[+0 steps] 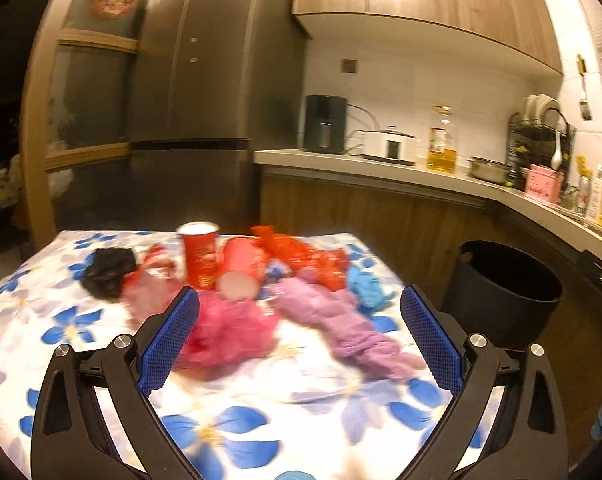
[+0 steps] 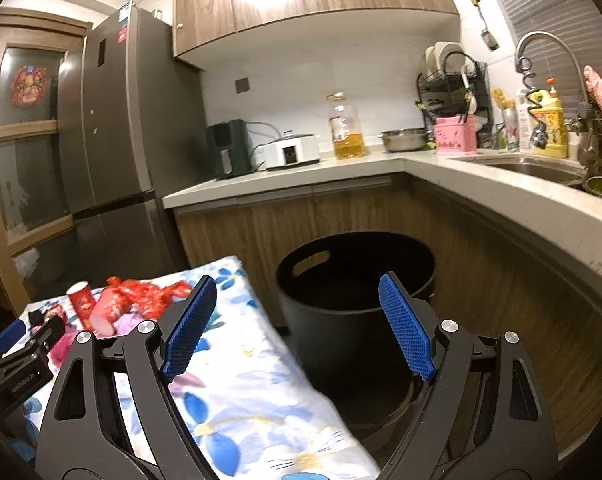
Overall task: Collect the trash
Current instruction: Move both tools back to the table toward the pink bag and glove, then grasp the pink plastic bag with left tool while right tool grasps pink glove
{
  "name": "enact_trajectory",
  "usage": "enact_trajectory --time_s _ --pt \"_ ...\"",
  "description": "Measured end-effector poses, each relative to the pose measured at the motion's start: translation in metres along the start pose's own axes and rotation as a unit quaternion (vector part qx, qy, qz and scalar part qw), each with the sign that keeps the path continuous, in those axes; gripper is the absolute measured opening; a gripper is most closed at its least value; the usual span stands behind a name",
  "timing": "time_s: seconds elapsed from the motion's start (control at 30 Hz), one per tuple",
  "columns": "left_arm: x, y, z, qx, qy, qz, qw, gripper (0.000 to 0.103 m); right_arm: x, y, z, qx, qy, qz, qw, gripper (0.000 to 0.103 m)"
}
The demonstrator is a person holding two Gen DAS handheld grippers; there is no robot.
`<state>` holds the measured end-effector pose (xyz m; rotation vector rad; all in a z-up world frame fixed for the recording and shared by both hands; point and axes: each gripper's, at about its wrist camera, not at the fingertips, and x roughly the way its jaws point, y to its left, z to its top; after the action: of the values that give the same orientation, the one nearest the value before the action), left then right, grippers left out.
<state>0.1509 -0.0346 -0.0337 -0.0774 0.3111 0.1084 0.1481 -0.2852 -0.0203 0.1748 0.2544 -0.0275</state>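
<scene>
Trash lies on the floral tablecloth (image 1: pixel 81 320): an upright red cup (image 1: pixel 199 254), a tipped red cup (image 1: pixel 241 270), a red wrapper (image 1: pixel 301 254), a black bag (image 1: pixel 109 272), a pink bag (image 1: pixel 229 328), a purple bag (image 1: pixel 341 324) and a blue scrap (image 1: pixel 367 288). My left gripper (image 1: pixel 297 300) is open and empty, above the pink and purple bags. My right gripper (image 2: pixel 295 288) is open and empty, at the table's right edge beside the black bin (image 2: pixel 357 276). The bin also shows in the left wrist view (image 1: pixel 505 292). The left gripper shows at the right wrist view's left edge (image 2: pixel 25 340).
A grey fridge (image 1: pixel 205 92) stands behind the table. The counter (image 2: pixel 301 176) carries an air fryer (image 2: pixel 227 148), a white cooker (image 2: pixel 291 150), an oil bottle (image 2: pixel 347 128), a pot, a dish rack and a sink (image 2: pixel 533 168).
</scene>
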Motion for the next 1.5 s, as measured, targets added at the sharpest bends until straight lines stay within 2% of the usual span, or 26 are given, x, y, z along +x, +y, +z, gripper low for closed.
enact_trajectory --time_s 0.13,0.23,0.43,0.53,0.73,0.77,0.8,0.97,1.2,1.33,1.5 --pt "0.002 0.026 -0.005 0.003 -0.002 0.039 0.9992 0.096 0.003 0.023 -0.011 -0.011 0.007 0.018 1.0 0.082" --pt "0.007 0.042 -0.007 -0.004 0.003 0.054 0.9985 0.096 0.009 0.041 -0.019 -0.017 0.018 0.035 0.999 0.082" --pt "0.025 0.056 -0.007 0.001 0.021 0.06 0.998 0.096 0.021 0.076 -0.028 -0.028 0.026 0.063 0.997 0.082" --pt "0.04 0.053 -0.008 0.019 0.036 0.067 0.9969 0.09 0.028 0.084 -0.029 -0.032 0.029 0.068 0.997 0.082" --pt "0.07 0.056 -0.013 0.008 0.099 0.055 0.9935 0.066 0.044 0.092 -0.034 -0.044 0.046 0.066 0.996 0.082" --pt "0.073 0.056 -0.015 0.007 0.106 0.054 0.9929 0.057 0.047 0.094 -0.035 -0.046 0.049 0.066 0.996 0.082" --pt "0.075 0.056 -0.017 0.007 0.11 0.05 0.9926 0.044 0.051 0.095 -0.037 -0.048 0.054 0.067 0.995 0.082" --pt "0.071 0.056 -0.022 0.006 0.117 0.029 0.9927 0.024 0.065 0.107 -0.046 -0.062 0.078 0.077 0.992 0.082" --pt "0.03 0.063 -0.012 -0.008 0.072 0.009 0.9973 0.022 0.084 0.13 -0.057 -0.092 0.109 0.109 0.984 0.082" --pt "0.013 0.073 -0.003 -0.021 0.051 0.016 0.9983 0.022 0.096 0.138 -0.064 -0.106 0.128 0.113 0.98 0.073" --pt "0.007 0.081 0.003 -0.041 0.046 0.025 0.9978 0.022 0.107 0.144 -0.072 -0.116 0.147 0.12 0.975 0.061"
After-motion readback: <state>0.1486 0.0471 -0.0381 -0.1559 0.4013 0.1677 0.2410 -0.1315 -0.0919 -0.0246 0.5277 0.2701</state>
